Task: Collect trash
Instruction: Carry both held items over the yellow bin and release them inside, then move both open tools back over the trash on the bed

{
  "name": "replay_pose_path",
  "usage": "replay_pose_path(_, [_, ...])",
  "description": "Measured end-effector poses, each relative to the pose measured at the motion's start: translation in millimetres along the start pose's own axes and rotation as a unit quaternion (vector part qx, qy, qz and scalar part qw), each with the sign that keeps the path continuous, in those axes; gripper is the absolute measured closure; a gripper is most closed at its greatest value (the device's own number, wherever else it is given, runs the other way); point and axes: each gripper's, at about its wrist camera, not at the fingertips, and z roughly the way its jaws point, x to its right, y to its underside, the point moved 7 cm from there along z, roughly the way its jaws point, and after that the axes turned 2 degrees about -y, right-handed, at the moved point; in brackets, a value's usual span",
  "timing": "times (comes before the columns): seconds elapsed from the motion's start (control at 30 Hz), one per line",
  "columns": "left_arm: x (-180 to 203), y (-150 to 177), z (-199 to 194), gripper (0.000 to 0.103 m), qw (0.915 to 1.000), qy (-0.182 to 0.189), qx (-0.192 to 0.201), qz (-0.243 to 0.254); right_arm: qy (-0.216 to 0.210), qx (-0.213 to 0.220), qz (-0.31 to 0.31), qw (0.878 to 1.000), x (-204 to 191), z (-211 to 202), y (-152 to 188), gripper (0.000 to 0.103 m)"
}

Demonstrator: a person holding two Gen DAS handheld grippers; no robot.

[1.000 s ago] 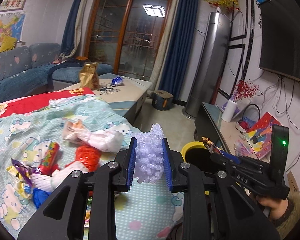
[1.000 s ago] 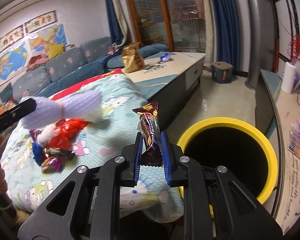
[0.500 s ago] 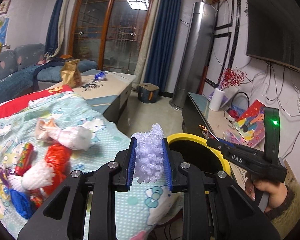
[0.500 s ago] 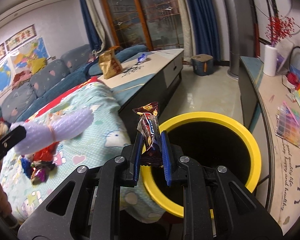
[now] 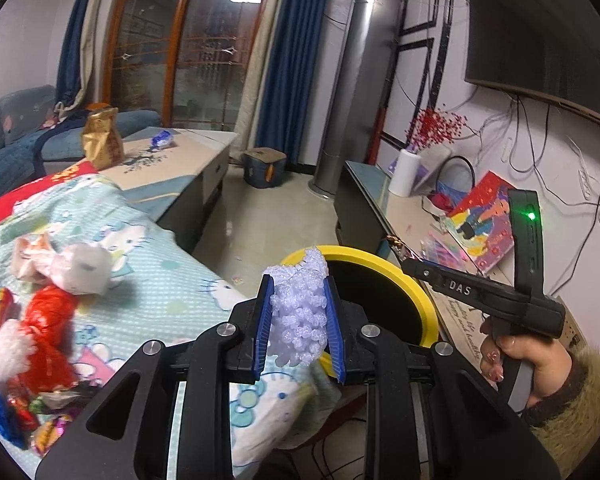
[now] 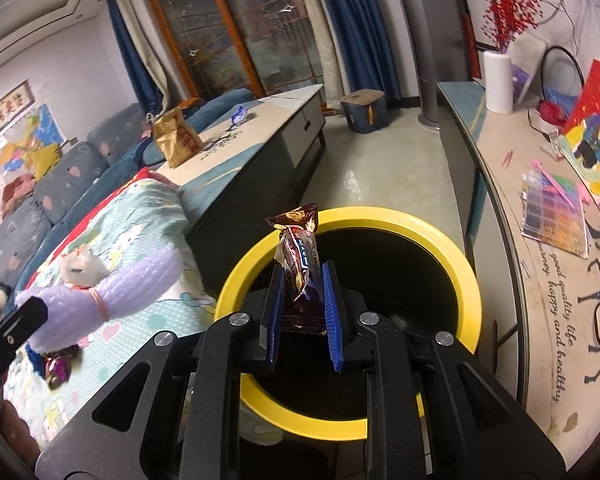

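Note:
My left gripper [image 5: 299, 320] is shut on a roll of pale purple foam wrap [image 5: 298, 312], held at the table's right edge beside the yellow-rimmed bin [image 5: 416, 292]. The foam roll also shows in the right wrist view [image 6: 112, 300]. My right gripper [image 6: 300, 312] is shut on a dark brown candy wrapper [image 6: 298, 256] and holds it upright over the bin's black opening, inside the yellow rim [image 6: 470, 280]. The right gripper shows in the left wrist view [image 5: 400, 246] above the bin. More trash lies on the patterned cloth: a red bag [image 5: 52, 312], a pale crumpled bag [image 5: 80, 268].
A low stone-topped cabinet [image 5: 180, 160] with a gold snack bag [image 5: 102, 144] stands behind the table. A TV bench [image 6: 540, 208] with papers and a white vase [image 6: 498, 80] runs along the right wall. Sofa [image 6: 40, 200] at far left.
Both grippers have moved right toward the bin. The right gripper with the candy wrapper is now over the bin's opening; the left one with the foam roll has reached the bin's rim.

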Motion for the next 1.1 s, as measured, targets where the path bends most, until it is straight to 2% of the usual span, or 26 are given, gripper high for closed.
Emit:
replay_pose_path(0.6, [44, 24, 65, 0.079, 0.9966, 0.049, -0.057, 0.035, 0.013, -0.034, 0.049, 0.998, 46, 17, 13, 0.089])
replay_pose_path(0.67, [48, 24, 73, 0.075, 0.9962, 0.055, -0.057, 0.035, 0.015, -0.03, 0.054, 0.998, 49, 16, 11, 0.086])
replay_pose_path(0.7, [50, 24, 77, 0.072, 0.9958, 0.06, -0.06, 0.035, 0.016, -0.027, 0.057, 0.998, 51, 16, 11, 0.078])
replay_pose_path(0.77, [51, 23, 83, 0.04, 0.9959, 0.062, -0.058, 0.034, 0.02, -0.023, 0.064, 0.998, 54, 15, 11, 0.066])
replay_pose_path(0.87, [49, 19, 81, 0.021, 0.9966, 0.06, -0.048, 0.03, 0.023, -0.016, 0.073, 0.997, 60, 13, 10, 0.06])
replay_pose_path(0.97, [39, 15, 70, 0.01, 0.9981, 0.048, -0.035, 0.015, 0.029, -0.007, 0.072, 0.997, 60, 9, 8, 0.056])
replay_pose_path(1.03, [30, 12, 59, 0.007, 0.9992, 0.032, -0.022, 0.01, 0.03, -0.002, 0.062, 0.998, 54, 7, 8, 0.053])
replay_pose_path(1.1, [22, 10, 48, 0.007, 0.9998, 0.015, -0.012, 0.008, 0.027, 0.001, 0.055, 0.998, 48, 6, 8, 0.045])
